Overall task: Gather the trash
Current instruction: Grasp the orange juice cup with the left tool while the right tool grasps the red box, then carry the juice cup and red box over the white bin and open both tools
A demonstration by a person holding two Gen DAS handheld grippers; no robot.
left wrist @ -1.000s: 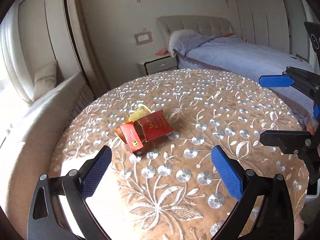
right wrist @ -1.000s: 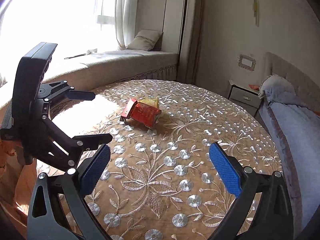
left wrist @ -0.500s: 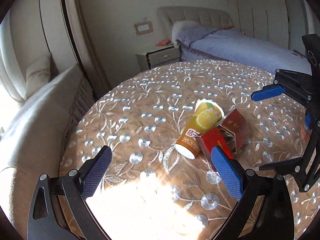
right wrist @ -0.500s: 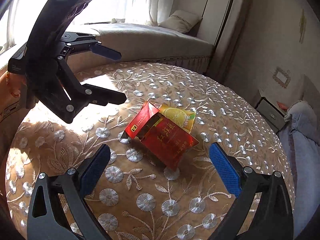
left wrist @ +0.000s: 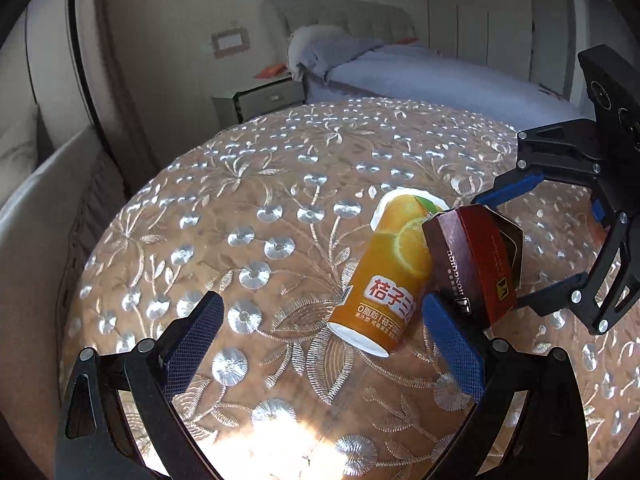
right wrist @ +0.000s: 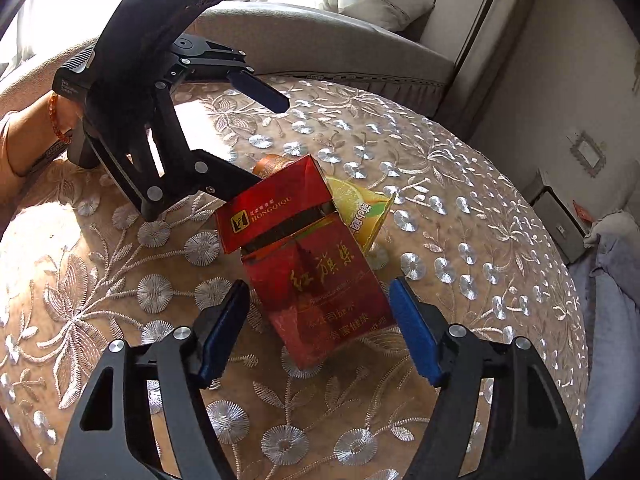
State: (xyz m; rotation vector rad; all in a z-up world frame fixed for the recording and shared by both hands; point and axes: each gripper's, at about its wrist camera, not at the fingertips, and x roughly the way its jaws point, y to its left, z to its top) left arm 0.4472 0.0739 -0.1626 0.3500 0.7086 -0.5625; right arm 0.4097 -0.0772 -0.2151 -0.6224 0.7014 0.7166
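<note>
Right wrist view: right gripper [right wrist: 318, 324], jaws just closing and not yet touching, must straddle the red cigarette pack [right wrist: 308, 260] squarely; left gripper [left wrist: 320, 344] is spread beside the orange juice cup [left wrist: 390, 280].

Trash items on embroidered round table

Orange juice cup [left wrist: 386, 276] lies on its side; red cigarette box [right wrist: 316, 264], flip lid open, rests tilted against it, touching.

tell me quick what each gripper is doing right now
Left gripper: open, holding nothing, beside the orange cup.
Right gripper: open, closing in around the red box, not gripping yet.
</note>
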